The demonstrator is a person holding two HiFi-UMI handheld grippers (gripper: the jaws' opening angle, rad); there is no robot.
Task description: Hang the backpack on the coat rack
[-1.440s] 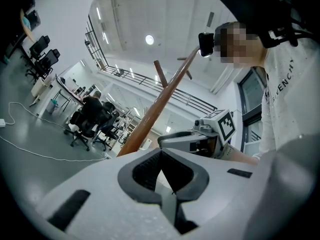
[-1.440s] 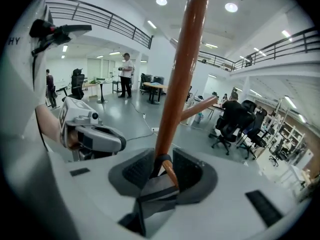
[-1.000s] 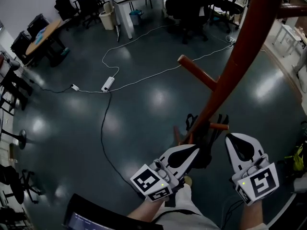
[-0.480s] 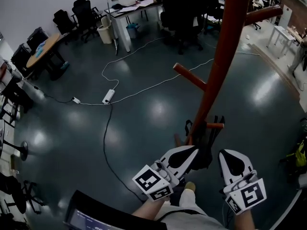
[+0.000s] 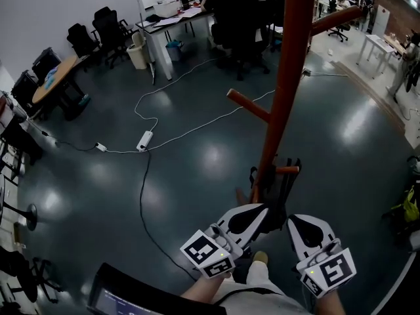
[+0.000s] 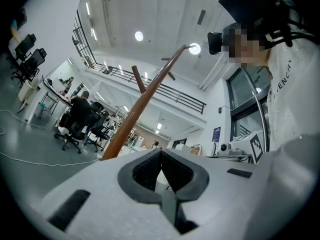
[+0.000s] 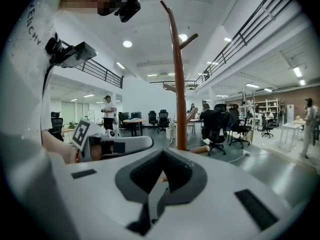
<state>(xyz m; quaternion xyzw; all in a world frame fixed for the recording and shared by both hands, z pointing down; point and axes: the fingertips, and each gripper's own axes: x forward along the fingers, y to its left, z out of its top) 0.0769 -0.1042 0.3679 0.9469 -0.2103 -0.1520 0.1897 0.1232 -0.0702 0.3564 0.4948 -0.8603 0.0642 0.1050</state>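
Backpack [image 5: 283, 192] sits low by the foot of the coat rack [image 5: 287, 90], at twelve o'clock from both tools. Left tool [image 5: 261, 209] and right tool [image 5: 296, 219] are pressed together, empty. Next, probably, one opens to grab a strap.

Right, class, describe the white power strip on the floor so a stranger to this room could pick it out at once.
Find the tall red-brown coat rack pole rising from the dark glossy floor. A white cable runs left from beside it to the power strip. It is the long white block, unlike the small white plug to its left.
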